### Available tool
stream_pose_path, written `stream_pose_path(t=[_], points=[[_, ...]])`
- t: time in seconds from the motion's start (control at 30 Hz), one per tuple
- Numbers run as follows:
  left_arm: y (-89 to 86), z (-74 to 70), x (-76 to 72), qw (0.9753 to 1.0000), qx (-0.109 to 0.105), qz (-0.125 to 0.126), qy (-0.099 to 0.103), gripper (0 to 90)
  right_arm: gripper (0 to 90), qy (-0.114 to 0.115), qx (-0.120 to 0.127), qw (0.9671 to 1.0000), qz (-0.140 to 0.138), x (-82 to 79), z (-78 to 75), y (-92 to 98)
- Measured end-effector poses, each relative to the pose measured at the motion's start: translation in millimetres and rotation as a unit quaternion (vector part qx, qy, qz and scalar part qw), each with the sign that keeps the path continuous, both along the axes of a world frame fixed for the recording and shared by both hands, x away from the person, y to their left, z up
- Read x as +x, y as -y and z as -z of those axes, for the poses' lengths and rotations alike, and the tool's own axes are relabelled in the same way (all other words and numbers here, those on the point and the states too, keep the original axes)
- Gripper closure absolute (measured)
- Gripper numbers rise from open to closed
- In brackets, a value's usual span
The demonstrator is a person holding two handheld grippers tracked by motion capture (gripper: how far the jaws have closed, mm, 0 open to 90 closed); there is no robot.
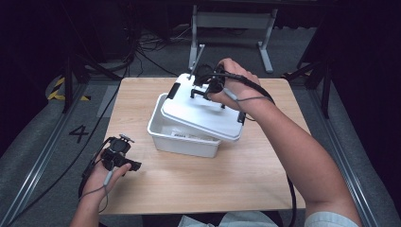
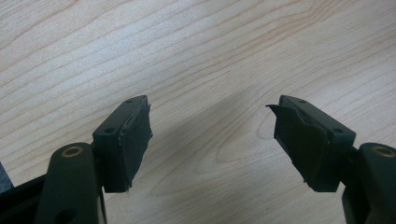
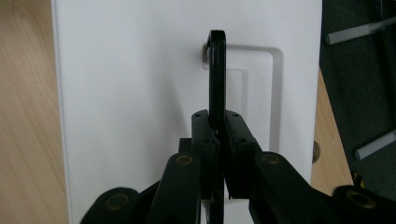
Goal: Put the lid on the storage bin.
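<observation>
Wooden table (image 1: 198,184) bears white bin (image 1: 182,139); right tongs (image 3: 218,133) grip lid handle (image 3: 217,74)

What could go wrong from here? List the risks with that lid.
1. The right hand-held gripper pinches only the thin black handle; the white lid, tilted askew over the white bin, could swing or slip.
2. The left hand-held gripper sits open, away from the bin, so the bin may shift.

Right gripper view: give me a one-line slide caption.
Right gripper fingers shut on the black handle of the white lid, wooden table alongside.
</observation>
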State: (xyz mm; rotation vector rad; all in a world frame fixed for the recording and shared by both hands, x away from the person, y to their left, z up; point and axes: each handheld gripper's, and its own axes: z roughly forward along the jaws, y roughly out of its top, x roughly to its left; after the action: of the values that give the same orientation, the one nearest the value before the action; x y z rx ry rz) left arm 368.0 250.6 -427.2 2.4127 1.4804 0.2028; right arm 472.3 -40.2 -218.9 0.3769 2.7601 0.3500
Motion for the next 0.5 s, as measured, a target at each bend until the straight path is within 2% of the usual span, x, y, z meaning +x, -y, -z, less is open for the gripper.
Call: stream_pose_path(t=[0.3, 0.5], points=[[-0.1, 1.1, -0.2, 1.0, 0.0, 0.001, -0.001, 27.7, 85.0, -0.011, -0.011, 0.9994, -0.03, 2.4, 15.1, -34.7], [-1.5, 1.6, -0.3, 1.0, -0.001, -0.003, 0.001, 27.7, 84.9, -0.018, -0.023, 0.9988, -0.039, 6.1, 26.3, -48.9]])
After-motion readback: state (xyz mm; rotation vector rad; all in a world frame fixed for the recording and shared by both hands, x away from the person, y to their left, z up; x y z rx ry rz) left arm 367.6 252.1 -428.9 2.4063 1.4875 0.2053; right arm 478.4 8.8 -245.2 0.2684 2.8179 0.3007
